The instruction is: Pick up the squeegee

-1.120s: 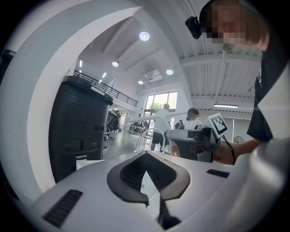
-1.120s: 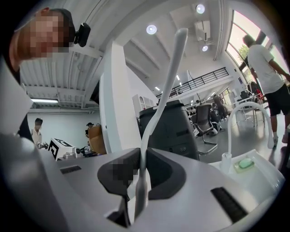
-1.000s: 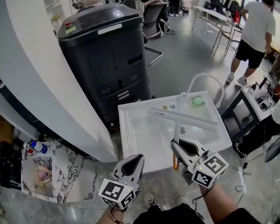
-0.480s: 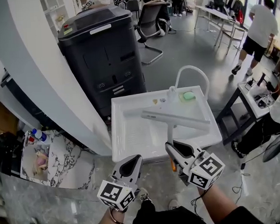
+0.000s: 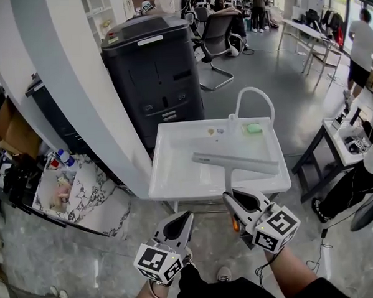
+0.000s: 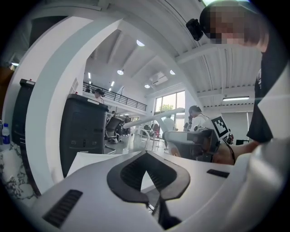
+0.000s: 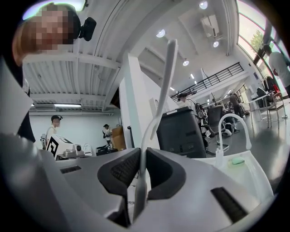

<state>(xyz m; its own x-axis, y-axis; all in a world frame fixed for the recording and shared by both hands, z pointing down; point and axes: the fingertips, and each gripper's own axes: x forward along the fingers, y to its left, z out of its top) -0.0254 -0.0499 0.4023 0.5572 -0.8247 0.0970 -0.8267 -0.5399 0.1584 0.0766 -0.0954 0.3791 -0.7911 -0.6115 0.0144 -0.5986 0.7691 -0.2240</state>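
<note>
The squeegee (image 5: 235, 163) is a long pale grey blade on a thin handle. It hangs above the front part of the white sink basin (image 5: 169, 177). My right gripper (image 5: 230, 198) is shut on its handle, just in front of the basin's near rim. In the right gripper view the handle (image 7: 152, 122) rises from between the pads of the right gripper (image 7: 140, 156). My left gripper (image 5: 183, 216) is lower left, over the floor, shut with nothing in it. The left gripper view shows the left gripper (image 6: 146, 154) with its pad tips together, and the squeegee blade (image 6: 152, 119) beyond.
A curved white faucet (image 5: 253, 95) and a green soap (image 5: 253, 128) sit at the basin's back. A black copier (image 5: 152, 72) stands behind it, and a white pillar (image 5: 78, 113) to the left. A small table (image 5: 348, 140) is at right. People and chairs are farther back.
Both grippers have drawn back from the sink toward its front edge. The squeegee has stayed in the right gripper and come back with it.
</note>
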